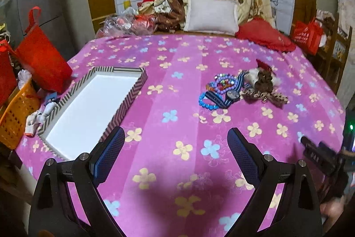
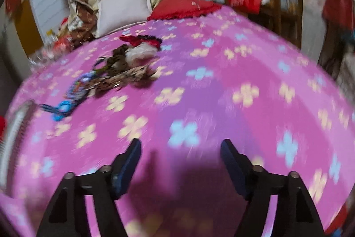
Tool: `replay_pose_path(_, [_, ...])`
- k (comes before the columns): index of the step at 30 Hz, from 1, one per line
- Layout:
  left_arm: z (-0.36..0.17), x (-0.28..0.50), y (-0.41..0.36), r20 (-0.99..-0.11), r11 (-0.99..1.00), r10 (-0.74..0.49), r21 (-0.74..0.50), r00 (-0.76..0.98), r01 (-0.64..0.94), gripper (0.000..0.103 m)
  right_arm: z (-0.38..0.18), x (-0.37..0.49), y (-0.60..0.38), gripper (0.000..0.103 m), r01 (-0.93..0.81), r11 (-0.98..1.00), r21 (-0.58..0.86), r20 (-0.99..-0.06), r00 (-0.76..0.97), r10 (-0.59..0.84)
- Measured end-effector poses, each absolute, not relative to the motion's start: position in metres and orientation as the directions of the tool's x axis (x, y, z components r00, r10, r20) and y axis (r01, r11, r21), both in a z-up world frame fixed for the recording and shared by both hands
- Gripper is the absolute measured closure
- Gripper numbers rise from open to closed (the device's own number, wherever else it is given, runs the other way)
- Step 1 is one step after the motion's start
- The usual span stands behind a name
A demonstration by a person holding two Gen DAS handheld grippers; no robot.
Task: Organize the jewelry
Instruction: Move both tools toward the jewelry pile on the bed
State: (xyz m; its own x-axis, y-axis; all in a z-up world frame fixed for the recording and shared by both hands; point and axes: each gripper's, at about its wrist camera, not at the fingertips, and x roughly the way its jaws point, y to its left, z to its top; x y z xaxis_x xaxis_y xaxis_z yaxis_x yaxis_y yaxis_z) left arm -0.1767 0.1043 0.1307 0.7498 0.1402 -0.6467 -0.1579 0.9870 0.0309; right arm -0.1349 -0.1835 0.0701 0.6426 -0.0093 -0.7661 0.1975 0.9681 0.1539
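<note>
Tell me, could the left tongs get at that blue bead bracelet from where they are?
Probably yes. The left tongs are open and empty, and only bare pink blanket lies between them and the blue bead bracelet.

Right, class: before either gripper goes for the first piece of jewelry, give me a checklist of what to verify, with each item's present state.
1. Left gripper open and holding nothing: ok.
2. Right gripper open and holding nothing: ok.
3. Striped tray has bare white floor showing, ready to receive pieces: ok.
4. Jewelry pile in sight on the pink cloth, apart from the tray: ok.
5. Blue bead bracelet free of the watch strap: not ok, the strap lies across it.
6. Right wrist view sharp enough to aim: not ok, it is motion-blurred.
</note>
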Motion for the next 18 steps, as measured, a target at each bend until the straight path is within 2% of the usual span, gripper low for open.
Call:
replay_pose_path(2, [0.136,-0.185,0.104,-0.641,0.990,0.122,0.022,0.758,-0.142,0.009,0.076,-0.159,-0.185,0.033,0.214,0.953,0.213,-0.766,0.643,0.027])
replay_pose_path(4, [0.141,-0.195,0.100,-0.630,0.993,0.110,0.034,0.769,-0.114,0.009,0.078,-0.179,-0.180,0.033,0.218,0.952,0.213,-0.770,0.638,0.026])
replay_pose_path(11, [0.151,-0.222,0.092,-0.582,0.991,0.132,0.109,0.802,-0.084,0.009,0.096,-0.212,-0.150,0.033,0.176,0.975,0.138,-0.750,0.661,-0.013])
replay_pose_path(18, [0.146,-0.230,0.101,-0.574,0.990,0.139,0.107,0.807,-0.094,0.009,0.108,-0.216,-0.128,0.033,0.157,0.986,0.056,-0.712,0.698,-0.071])
